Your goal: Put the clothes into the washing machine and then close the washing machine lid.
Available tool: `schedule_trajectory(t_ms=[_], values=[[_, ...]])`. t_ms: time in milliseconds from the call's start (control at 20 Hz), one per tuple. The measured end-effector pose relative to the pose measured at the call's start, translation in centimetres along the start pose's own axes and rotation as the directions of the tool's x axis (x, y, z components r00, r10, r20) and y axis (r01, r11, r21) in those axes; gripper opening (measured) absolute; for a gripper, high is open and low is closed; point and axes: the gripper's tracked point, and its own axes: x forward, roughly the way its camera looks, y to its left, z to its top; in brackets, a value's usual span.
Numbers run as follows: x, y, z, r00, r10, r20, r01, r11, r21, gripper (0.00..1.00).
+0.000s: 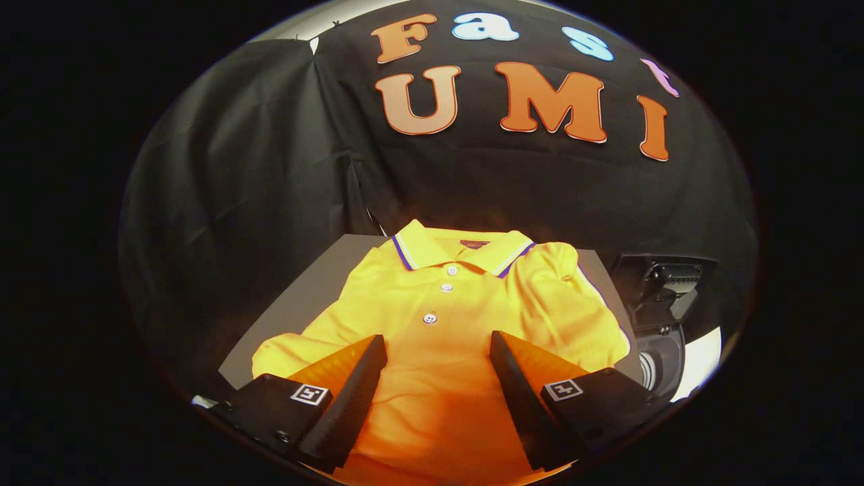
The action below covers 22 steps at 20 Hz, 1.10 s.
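A bright yellow polo shirt [459,317] lies spread flat on a grey tabletop [304,297], collar away from me, with a striped collar and three white buttons down the placket. My gripper [437,341] hovers over the shirt's chest with its fingers wide apart and nothing between them; the fabric shows in the gap. Beyond the shirt's right sleeve, off the table's right side, stands the washing machine [665,324], dark, with its lid raised and part of the drum opening visible below.
Black cloth walls close in behind and to the left of the table. The table's left edge runs diagonally beside the shirt's left sleeve. A pale patch of floor [702,364] shows past the machine.
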Motion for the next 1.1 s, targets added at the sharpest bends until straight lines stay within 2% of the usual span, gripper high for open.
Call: schedule_trajectory(t_ms=[150,400,500,600,650,700,750,850,900,1000,1100], values=[[-0.1,0.1,0.0,1.000,0.013,0.009,-0.012,1.000,-0.025,1.00],[0.6,1.2,0.0,0.995,0.090,0.036,-0.089,0.996,-0.032,0.88],[0.4,1.6,0.0,0.994,0.103,0.047,-0.102,0.995,-0.018,0.60],[0.4,1.7,-0.5,0.992,0.125,0.037,-0.124,0.992,-0.026,0.55],[0.1,1.8,-0.4,0.989,0.142,0.047,-0.141,0.990,-0.026,0.39],[0.0,1.8,-0.8,0.987,0.151,0.044,-0.151,0.988,-0.010,0.37],[0.0,1.7,-0.6,0.986,0.160,0.051,-0.160,0.987,0.001,0.26],[-1.0,1.1,-0.8,0.983,0.180,0.042,-0.180,0.984,-0.010,0.23],[-1.1,0.5,-1.1,0.984,0.175,0.036,-0.175,0.984,-0.023,0.19],[-1.8,-0.6,-1.1,0.986,0.164,0.033,-0.162,0.986,-0.042,0.19],[-2.3,-1.3,-1.1,0.987,0.159,0.024,-0.158,0.987,-0.025,0.13]])
